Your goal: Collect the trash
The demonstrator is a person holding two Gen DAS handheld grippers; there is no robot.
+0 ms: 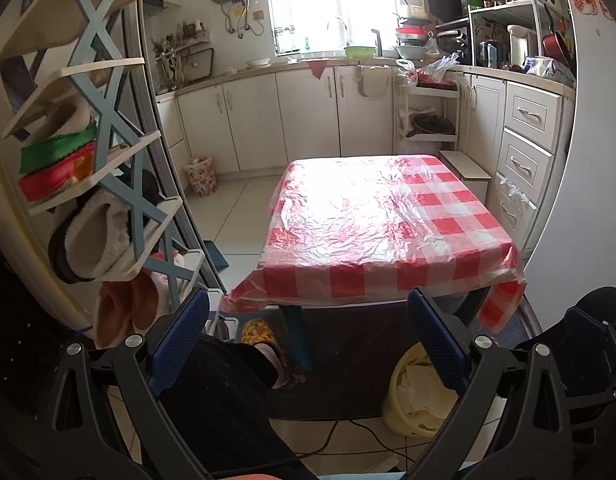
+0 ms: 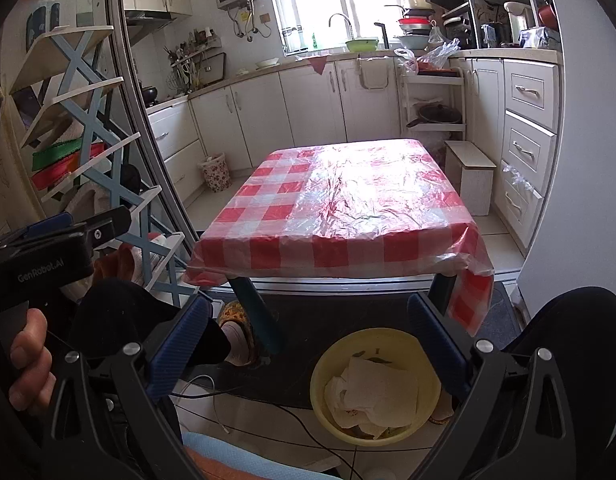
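So we're sitting low in a kitchen, facing a small table (image 2: pixel 340 208) with a red-and-white checked cloth under a crinkly clear plastic cover. The tabletop has nothing on it from edge to edge.

The trash is down on the floor: a yellow bin (image 2: pixel 374 388) sits just in front of the table's near edge, toward its near right corner, on a dark mat (image 2: pixel 328 320). It's stuffed with crumpled white paper (image 2: pixel 372 396).

Our right gripper (image 2: pixel 308 344) has its blue-padded fingers (image 2: pixel 180 344) spread wide with nothing between them, held above the bin. Our left gripper (image 1: pixel 308 344) is just as wide open and empty too, with the bin showing behind its right finger. A hand (image 2: pixel 26 360) grips the left tool's handle at the left edge of the right view.
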